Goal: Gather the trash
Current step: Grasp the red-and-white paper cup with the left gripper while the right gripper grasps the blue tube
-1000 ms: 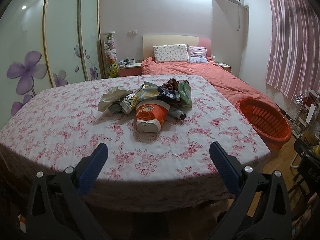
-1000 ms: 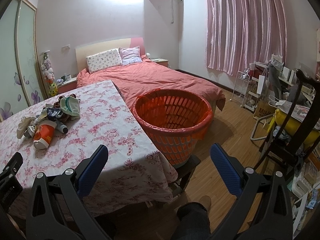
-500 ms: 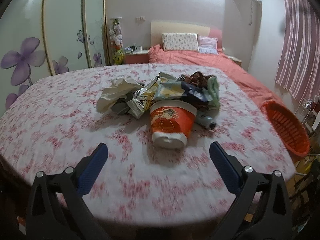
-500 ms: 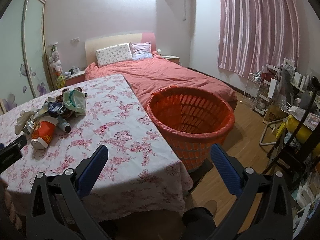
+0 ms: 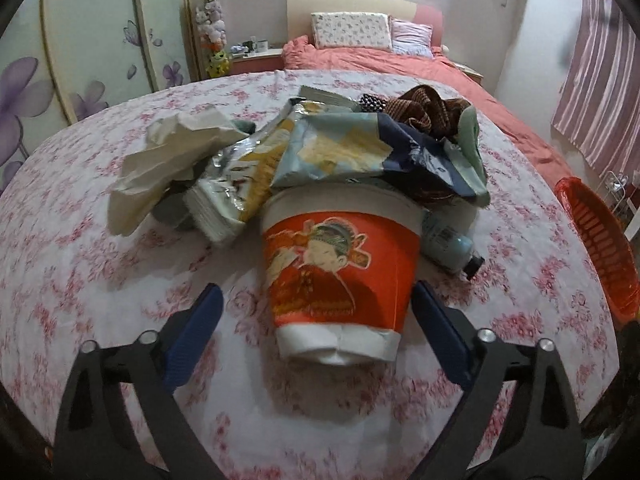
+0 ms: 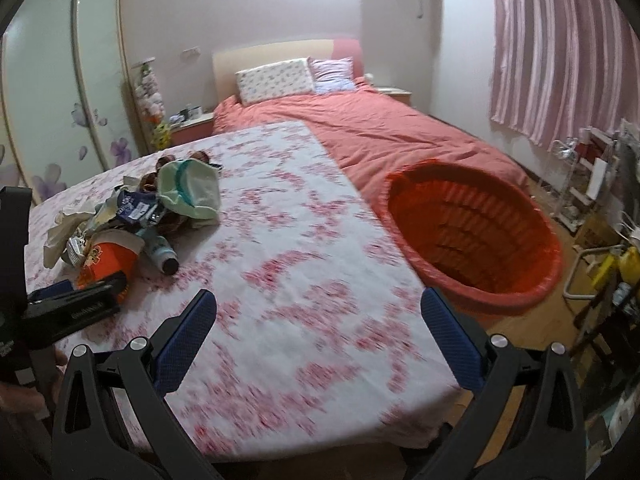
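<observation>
A heap of trash lies on the table's floral cloth (image 5: 80,280): crumpled paper (image 5: 172,160), a foil snack bag (image 5: 240,176), a blue wrapper (image 5: 340,152), a small bottle (image 5: 452,244) and a brown cloth (image 5: 420,108). At its front an orange paper cup (image 5: 344,240) lies on its side, base towards me. My left gripper (image 5: 316,290) straddles the cup; its jaws are closing, the right pad close to the cup's side, the left pad still apart. My right gripper (image 6: 318,299) hangs open above bare cloth. An orange basket (image 6: 500,300) stands beside the table's right edge.
A bed with a salmon cover (image 6: 380,128) runs behind the table. Wardrobe doors with purple flowers (image 6: 52,100) line the left wall. A pink curtain (image 6: 560,48), a wire rack (image 6: 580,184) and clutter fill the right side, over wooden floor.
My left gripper has moved forward and down to the heap, so the cup now lies between its jaws, which have narrowed slightly. My right gripper has swung in over the table.
</observation>
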`<control>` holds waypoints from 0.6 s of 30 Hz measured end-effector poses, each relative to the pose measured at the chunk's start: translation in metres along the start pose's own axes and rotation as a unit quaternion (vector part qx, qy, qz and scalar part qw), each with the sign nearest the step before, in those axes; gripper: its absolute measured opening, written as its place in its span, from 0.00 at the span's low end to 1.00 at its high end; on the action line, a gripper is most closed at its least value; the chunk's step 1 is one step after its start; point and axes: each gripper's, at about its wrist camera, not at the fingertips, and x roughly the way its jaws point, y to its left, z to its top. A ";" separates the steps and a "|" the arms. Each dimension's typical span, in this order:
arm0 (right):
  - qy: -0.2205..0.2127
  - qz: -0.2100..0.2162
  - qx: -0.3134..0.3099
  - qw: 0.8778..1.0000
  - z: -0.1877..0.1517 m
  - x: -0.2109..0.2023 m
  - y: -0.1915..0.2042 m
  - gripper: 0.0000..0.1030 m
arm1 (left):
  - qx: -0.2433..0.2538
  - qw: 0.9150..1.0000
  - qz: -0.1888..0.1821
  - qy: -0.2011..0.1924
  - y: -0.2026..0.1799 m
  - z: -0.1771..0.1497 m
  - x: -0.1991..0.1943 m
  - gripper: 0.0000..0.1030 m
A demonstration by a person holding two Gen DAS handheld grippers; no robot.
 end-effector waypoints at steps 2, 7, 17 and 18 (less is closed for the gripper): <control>0.008 0.014 -0.008 1.000 0.004 0.010 0.007 0.98 | 0.006 1.000 -0.002 0.004 -0.001 0.003 0.006 0.78; 0.033 0.054 -0.030 0.998 0.012 0.033 0.031 0.98 | 0.007 1.000 -0.008 0.011 0.011 0.008 0.012 0.71; 0.102 0.152 -0.078 0.980 0.028 0.085 0.098 0.76 | -0.006 1.000 -0.006 0.016 0.065 0.012 0.012 0.70; 0.110 0.156 -0.082 0.978 0.028 0.090 0.104 0.71 | -0.008 1.000 -0.008 0.018 0.069 0.012 0.012 0.70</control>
